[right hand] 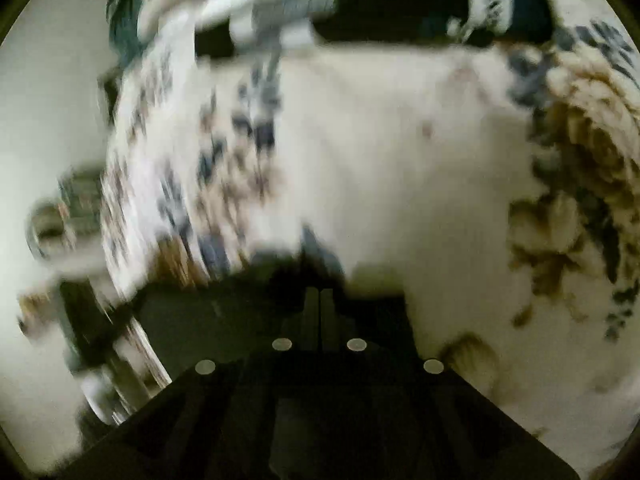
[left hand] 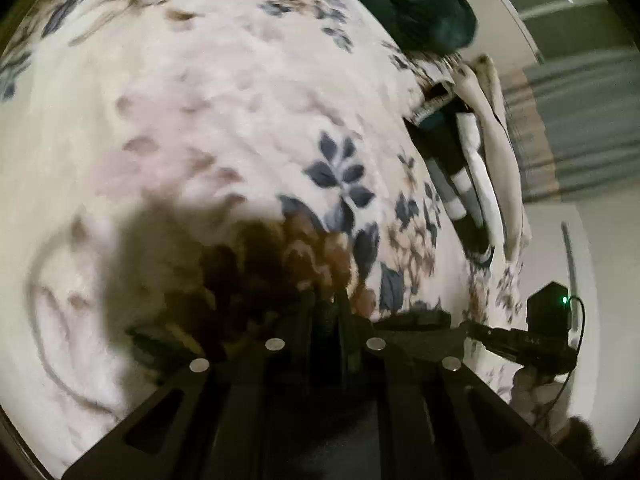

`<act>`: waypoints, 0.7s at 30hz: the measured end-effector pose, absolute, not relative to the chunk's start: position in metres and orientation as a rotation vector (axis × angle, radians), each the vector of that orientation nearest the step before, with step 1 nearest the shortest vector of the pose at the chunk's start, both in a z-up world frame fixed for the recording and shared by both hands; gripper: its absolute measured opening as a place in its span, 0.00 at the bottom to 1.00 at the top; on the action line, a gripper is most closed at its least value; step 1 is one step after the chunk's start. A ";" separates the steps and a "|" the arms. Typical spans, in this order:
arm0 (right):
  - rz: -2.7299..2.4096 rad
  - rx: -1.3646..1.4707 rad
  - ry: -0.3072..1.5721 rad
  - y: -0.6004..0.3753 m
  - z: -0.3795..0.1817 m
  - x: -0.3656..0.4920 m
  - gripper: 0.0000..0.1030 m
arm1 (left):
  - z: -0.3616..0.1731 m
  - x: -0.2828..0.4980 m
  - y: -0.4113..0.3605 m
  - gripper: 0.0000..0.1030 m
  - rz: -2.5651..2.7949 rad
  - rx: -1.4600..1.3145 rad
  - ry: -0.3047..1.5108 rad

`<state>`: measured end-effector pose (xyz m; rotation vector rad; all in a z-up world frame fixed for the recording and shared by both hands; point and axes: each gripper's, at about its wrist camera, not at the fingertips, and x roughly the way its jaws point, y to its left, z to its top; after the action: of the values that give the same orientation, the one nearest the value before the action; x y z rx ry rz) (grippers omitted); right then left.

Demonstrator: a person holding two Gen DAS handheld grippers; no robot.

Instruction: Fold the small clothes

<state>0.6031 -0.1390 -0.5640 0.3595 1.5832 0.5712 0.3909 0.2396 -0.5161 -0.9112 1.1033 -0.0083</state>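
A pile of small clothes, black and white striped with a cream piece [left hand: 472, 184], lies at the bed's right edge in the left wrist view. It shows blurred at the top of the right wrist view [right hand: 304, 12]. My left gripper [left hand: 324, 300] hangs over the floral blanket [left hand: 240, 100], fingers nearly together with a narrow gap and nothing seen between them. My right gripper [right hand: 320, 300] has its fingers pressed together, empty, over the blanket [right hand: 380, 140]. The right gripper's body also shows in the left wrist view [left hand: 548, 332], held in a hand.
A dark green pillow or blanket [left hand: 412, 4] lies at the bed's far end. White wall and a striped curtain [left hand: 580, 80] stand beyond the bed's right side. The right wrist view is heavily motion-blurred.
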 end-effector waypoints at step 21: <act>0.510 0.536 1.558 -0.167 -0.587 0.593 0.07 | -0.525 0.392 0.250 0.06 0.035 -0.977 1.094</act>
<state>0.5932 -0.1670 -0.5870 0.5359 1.5582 0.5097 0.3921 0.2502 -0.5246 -0.9770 1.0937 0.0353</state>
